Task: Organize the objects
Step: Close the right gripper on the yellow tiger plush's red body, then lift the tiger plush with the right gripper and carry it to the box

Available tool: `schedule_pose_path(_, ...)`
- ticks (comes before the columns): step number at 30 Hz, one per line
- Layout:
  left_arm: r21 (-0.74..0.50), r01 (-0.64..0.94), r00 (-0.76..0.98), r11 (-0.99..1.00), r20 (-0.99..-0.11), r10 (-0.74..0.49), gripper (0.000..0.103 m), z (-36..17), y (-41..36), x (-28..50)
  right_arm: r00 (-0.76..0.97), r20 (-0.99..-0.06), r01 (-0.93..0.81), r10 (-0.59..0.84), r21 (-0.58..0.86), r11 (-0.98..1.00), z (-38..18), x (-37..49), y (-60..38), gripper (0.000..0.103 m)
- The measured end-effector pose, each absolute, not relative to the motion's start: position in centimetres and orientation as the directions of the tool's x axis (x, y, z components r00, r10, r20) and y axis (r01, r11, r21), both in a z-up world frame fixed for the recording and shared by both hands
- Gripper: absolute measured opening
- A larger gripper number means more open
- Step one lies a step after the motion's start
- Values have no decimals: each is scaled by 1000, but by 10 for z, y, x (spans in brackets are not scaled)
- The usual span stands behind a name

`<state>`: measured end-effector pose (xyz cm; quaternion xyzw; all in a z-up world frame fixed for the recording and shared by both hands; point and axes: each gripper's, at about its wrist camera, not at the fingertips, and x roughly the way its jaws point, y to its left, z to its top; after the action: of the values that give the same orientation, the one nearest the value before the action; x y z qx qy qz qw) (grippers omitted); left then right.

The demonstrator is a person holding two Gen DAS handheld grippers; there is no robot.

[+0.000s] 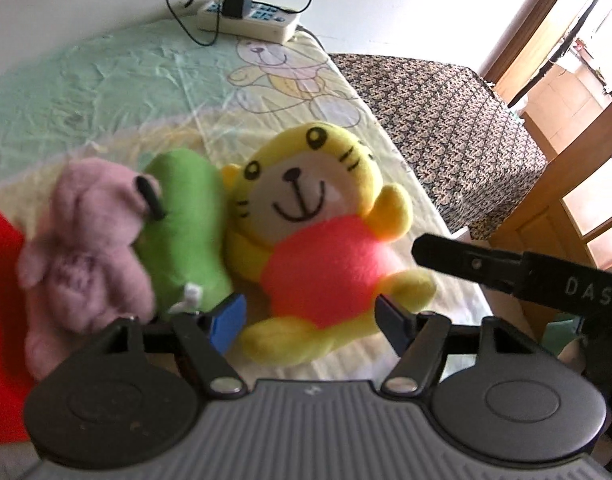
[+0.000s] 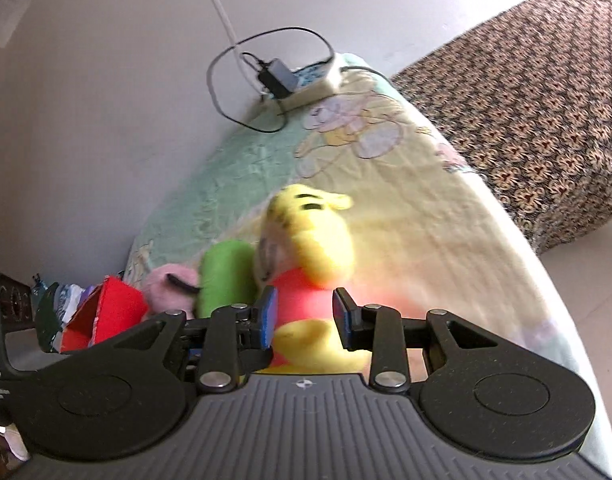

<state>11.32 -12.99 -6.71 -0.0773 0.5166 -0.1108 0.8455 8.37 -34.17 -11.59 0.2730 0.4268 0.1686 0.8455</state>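
Left gripper (image 1: 312, 318): jaws apart, straddling the yellow plush tiger (image 1: 318, 224), no pad contact visible. Right gripper (image 2: 303, 316): jaws apart around the same tiger on the bed (image 2: 446, 240); whether its pads press on the toy cannot be told.

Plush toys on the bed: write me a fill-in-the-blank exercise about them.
1. The tiger wears a ___ shirt.
2. Between the pink toy and the tiger lies a ___ toy.
3. The power strip sits beside the ___.

Missing words: red; green; wall
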Motion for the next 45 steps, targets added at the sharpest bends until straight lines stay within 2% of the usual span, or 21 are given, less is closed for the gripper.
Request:
schedule_pose_path(7,-312,74,392,947,-864,-315,73,-87,-131,137,529,-635,-15,563,656,755,-142,106,-349,34)
schedule_pose_path(17,-343,85,350,935,-869,-351,90,-107,-136,156,460,-630,6,625,706,708,-171,138,-347,51)
schedule_pose_path(21,-345,82,356,935,-866,-351,91,-110,-134,161,441,-606,12,662,742,671,-179,143,-347,51)
schedule_pose_path(25,-332,95,365,938,-865,-343,91,-109,-136,160,430,-592,-1,682,755,656,-180,145,-345,43)
schedule_pose_path(31,-359,102,360,928,-856,-371,84,-107,-133,157,436,-585,-16,684,754,656,-174,137,-348,35)
schedule_pose_path(45,-382,195,355,903,-831,-428,81,-88,-147,118,477,-603,-42,639,711,702,-140,84,-357,35)
